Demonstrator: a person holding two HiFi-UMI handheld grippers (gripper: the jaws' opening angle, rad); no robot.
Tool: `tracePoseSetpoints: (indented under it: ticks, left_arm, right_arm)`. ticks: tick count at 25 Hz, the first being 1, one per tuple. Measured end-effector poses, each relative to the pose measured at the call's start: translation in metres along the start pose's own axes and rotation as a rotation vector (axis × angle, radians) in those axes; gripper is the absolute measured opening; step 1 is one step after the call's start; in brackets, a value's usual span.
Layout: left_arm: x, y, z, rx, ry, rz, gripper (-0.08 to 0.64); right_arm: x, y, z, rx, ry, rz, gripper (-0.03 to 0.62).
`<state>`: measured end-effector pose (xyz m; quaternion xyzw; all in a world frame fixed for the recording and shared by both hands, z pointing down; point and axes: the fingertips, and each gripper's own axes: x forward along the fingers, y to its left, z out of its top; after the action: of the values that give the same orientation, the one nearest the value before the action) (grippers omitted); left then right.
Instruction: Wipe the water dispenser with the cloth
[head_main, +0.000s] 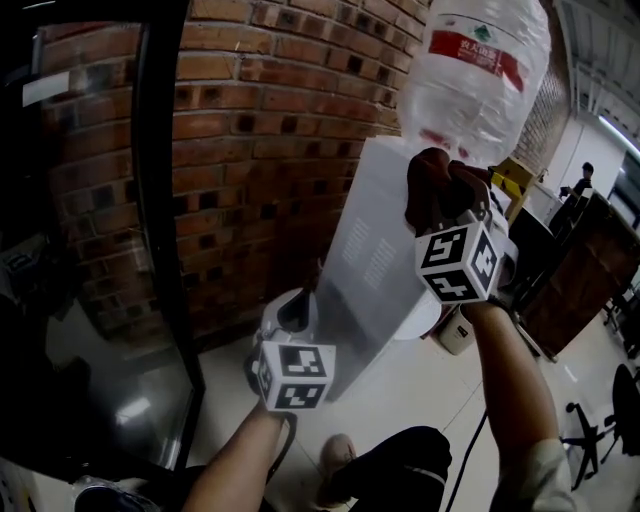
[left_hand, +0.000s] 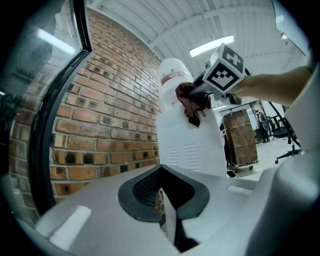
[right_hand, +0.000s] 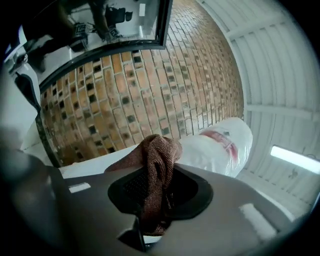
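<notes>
The white water dispenser (head_main: 372, 262) stands against a brick wall with a clear bottle (head_main: 478, 70) on top. My right gripper (head_main: 441, 197) is up at the dispenser's top edge, just under the bottle, and is shut on a brown cloth (head_main: 432, 188). In the right gripper view the cloth (right_hand: 158, 162) hangs bunched between the jaws, with the bottle (right_hand: 220, 144) just beyond. My left gripper (head_main: 291, 312) is lower, beside the dispenser's ribbed side panel; its jaws (left_hand: 161, 172) meet with nothing between them. The left gripper view shows the cloth (left_hand: 190, 101) against the dispenser (left_hand: 186, 146).
A brick wall (head_main: 270, 130) runs behind the dispenser, and a black-framed glass door (head_main: 165, 250) stands at the left. A wooden cabinet (head_main: 575, 285), an office chair (head_main: 600, 425) and a distant person (head_main: 583, 180) are at the right. A cart with a cardboard box (left_hand: 240, 137) stands behind the dispenser.
</notes>
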<state>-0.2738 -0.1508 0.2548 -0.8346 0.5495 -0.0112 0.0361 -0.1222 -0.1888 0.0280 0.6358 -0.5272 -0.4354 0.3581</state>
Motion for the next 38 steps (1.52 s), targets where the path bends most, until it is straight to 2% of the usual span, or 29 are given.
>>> tracePoseSetpoints:
  ticks: [4,9,19,25,38]
  left_arm:
    - [0.002,-0.002,-0.002,0.003,0.004,-0.004,0.000]
    - [0.002,-0.005,-0.005,0.010,0.010,-0.013,0.000]
    - [-0.001,-0.012,-0.017,0.029,0.035,-0.038,0.000]
    - [-0.002,-0.007,-0.028,0.030,0.056,-0.029,0.000]
    - [0.001,0.010,-0.050,0.016,0.087,-0.007,0.000]
  right_arm:
    - [0.002,-0.002,-0.018,0.002,0.039,-0.001,0.101]
    - [-0.006,0.015,-0.026,-0.005,0.039,0.002,0.101]
    - [-0.023,0.079,-0.056,0.025,0.079,0.096,0.101]
    - [-0.040,0.150,-0.086,0.018,0.137,0.210,0.101]
    - [-0.075,0.327,-0.164,-0.141,0.279,0.481,0.101]
